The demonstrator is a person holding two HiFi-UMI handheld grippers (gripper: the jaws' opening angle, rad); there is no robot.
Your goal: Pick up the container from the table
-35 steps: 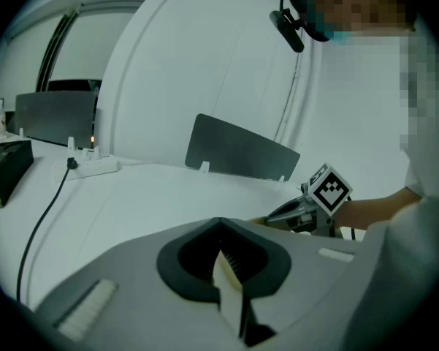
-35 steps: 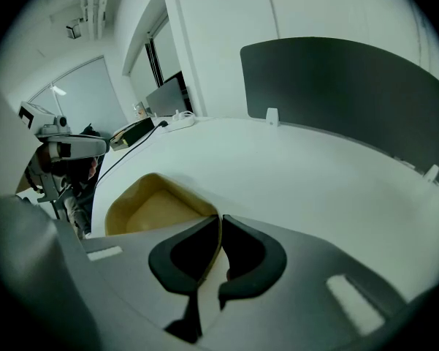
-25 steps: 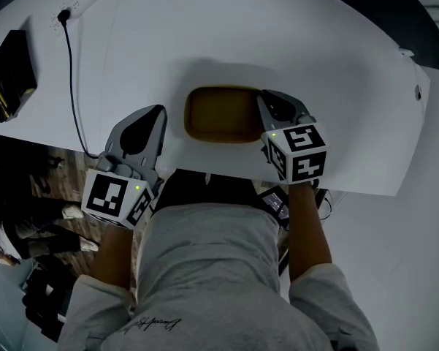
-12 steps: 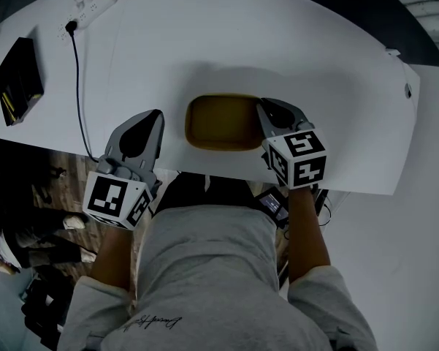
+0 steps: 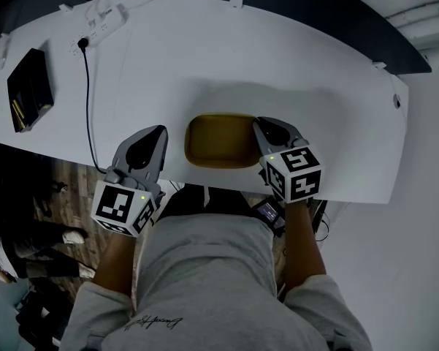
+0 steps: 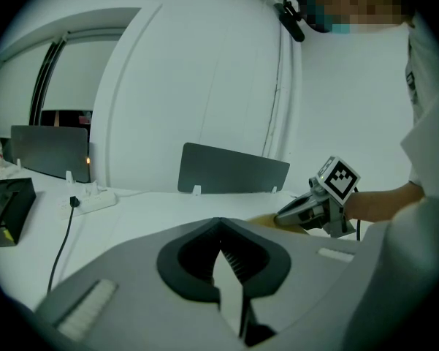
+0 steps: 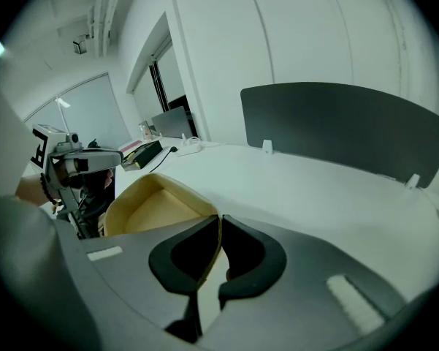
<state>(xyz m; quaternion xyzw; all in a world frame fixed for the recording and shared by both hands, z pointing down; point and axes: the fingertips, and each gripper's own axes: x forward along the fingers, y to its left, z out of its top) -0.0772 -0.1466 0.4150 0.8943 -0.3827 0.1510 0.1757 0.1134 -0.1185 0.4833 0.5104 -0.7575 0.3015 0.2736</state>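
Container (image 5: 219, 139), a shallow tan tray, sits at the 6 o'clock edge of the white worktop (image 5: 292, 57) in the head view. Right tongs (image 5: 258, 124) are clamped on its 3 o'clock rim, with the thin wall between the pads. Left tongs (image 5: 158, 130) are closed on nothing, near the 9 o'clock side and apart from it.

Step in hand, judged from the secured grip, is the lift. Whether the base has cleared the surface cannot be told. The next move calls for a steady, level raise, since a one-sided hold lets the tray tilt.

The surface is plain and smooth. A power strip (image 5: 96, 26) and a black box (image 5: 31, 97) lie at 10 o'clock, well apart. A dark divider panel (image 7: 343, 123) stands at the far edge, before white walls.
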